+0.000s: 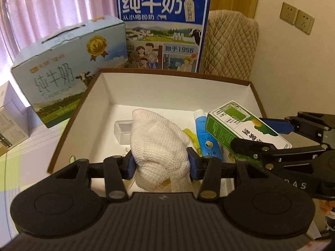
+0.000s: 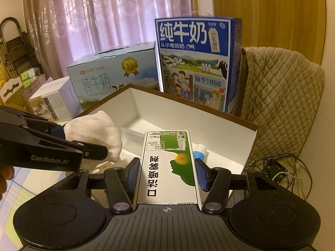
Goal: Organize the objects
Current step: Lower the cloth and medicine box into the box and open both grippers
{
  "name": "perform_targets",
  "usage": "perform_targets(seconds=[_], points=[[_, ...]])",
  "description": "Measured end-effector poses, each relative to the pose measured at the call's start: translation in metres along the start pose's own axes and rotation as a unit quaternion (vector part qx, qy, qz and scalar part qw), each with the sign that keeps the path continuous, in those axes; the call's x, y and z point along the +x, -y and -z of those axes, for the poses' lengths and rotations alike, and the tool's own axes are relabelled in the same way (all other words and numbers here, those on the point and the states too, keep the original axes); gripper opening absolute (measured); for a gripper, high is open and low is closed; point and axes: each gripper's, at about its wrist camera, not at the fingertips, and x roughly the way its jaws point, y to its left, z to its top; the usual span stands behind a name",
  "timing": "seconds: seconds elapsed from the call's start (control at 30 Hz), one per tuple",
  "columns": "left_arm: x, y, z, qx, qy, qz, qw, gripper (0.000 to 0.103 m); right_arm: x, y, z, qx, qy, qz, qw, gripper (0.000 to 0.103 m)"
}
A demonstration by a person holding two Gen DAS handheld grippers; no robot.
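While the left gripper (image 1: 161,163) is clenched on a white knitted cloth (image 1: 159,144), the right gripper (image 2: 167,173) is clenched on a green and white carton (image 2: 170,163). Both things are held over the open storage box (image 1: 178,87), which has white inner walls and a brown rim. The cloth is pressed between the two blue pads and bulges above them; it hangs over the near left part of the box. The carton lies flat between the pads of the right gripper, with its far end pointing toward the back wall of the box, over the near right part.

On the floor of the box, a blue tube (image 1: 206,138) lies near the right wall, partly under the carton. A clear plastic case (image 1: 123,128) lies behind the cloth, toward the middle. A yellow item (image 1: 189,135) shows between the cloth and the tube; I cannot tell what it is.

Behind the box stands a dark blue milk carton box (image 1: 165,27), upright against the back edge. A light blue milk box (image 1: 69,67) stands tilted at the left back corner. A quilted beige cover (image 1: 230,41) is at the right behind.
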Motion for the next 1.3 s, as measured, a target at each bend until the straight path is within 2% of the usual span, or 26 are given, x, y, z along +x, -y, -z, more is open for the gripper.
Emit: perform_targets(seconds=[0.2,0.6,0.63,0.7,0.77,1.0,1.3], points=[[0.034,0.0,-0.01,0.002,-0.026,0.001,0.9997,0.043,0.02,0.012,-0.004,0.012,-0.01,0.0,1.0,0.052],[0.066,-0.001,-0.017,0.007,-0.04,-0.001,0.9992,0.046,0.034,0.023,-0.01,0.021,-0.011,0.003,1.0,0.052],[0.067,-0.002,-0.017,0.006,-0.037,-0.001,0.9993,0.048,0.034,0.024,-0.01,0.022,-0.011,0.004,1.0,0.052],[0.067,-0.003,-0.018,0.007,-0.031,-0.002,0.9995,0.064,0.034,0.024,-0.009,0.023,-0.011,0.005,1.0,0.052],[0.066,-0.004,-0.018,0.01,-0.024,-0.008,0.9996,0.068,0.033,0.024,-0.009,0.023,-0.012,0.005,1.0,0.052],[0.06,-0.019,-0.019,0.001,-0.019,-0.025,0.9995,0.078,0.033,0.023,-0.009,0.022,-0.013,0.006,1.0,0.052],[0.056,-0.04,-0.019,-0.025,-0.024,-0.044,0.9984,0.085,0.041,0.02,-0.013,0.021,-0.022,0.004,1.0,0.052]])
